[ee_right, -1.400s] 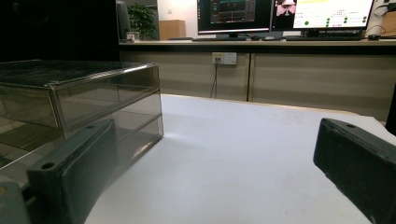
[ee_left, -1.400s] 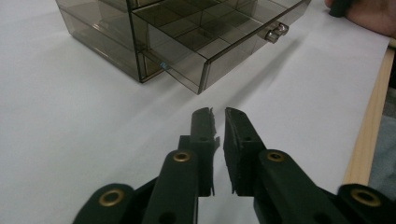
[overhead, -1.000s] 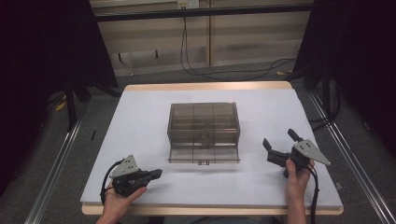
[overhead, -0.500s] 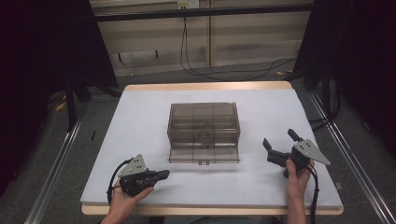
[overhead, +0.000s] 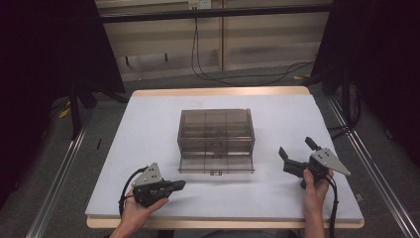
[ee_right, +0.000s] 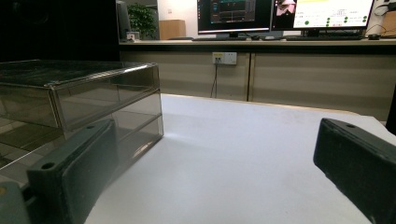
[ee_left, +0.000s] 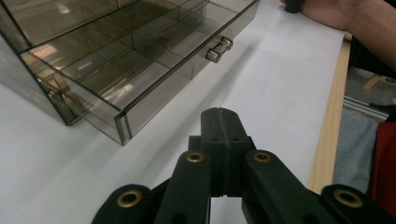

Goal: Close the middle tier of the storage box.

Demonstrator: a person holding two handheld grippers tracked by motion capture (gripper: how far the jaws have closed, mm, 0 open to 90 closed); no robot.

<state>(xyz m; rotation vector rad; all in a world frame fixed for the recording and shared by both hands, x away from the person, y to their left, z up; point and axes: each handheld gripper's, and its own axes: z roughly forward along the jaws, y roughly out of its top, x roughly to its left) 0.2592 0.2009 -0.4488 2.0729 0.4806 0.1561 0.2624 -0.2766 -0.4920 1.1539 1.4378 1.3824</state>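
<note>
**Both claws near the smoky drawer box, nothing held**

Your left claw [overhead: 179,185] sits at the near left of the white tabletop [overhead: 148,124], held low in your left hand [overhead: 141,208]. Its jaws are pressed together with nothing between them, which the left gripper view shows plainly, and they point right toward the near left corner of the drawer box [overhead: 216,139], apart from it.

Your right claw [overhead: 297,154] is at the near right, gripped by your right hand [overhead: 314,186]. Its jaws stand wide apart and hold nothing; in the right gripper view bare tabletop lies between them.

The drawer box, of smoky clear plastic, stands in the middle of the tabletop, between the two claws. Its bottom drawer [ee_left: 140,70] is pulled out toward you, with a small metal knob [ee_left: 218,49] on the front. The drawer is split into compartments; whether anything lies in them you cannot tell.

In the right gripper view, monitors [ee_right: 285,14] glow on a far counter.
</note>
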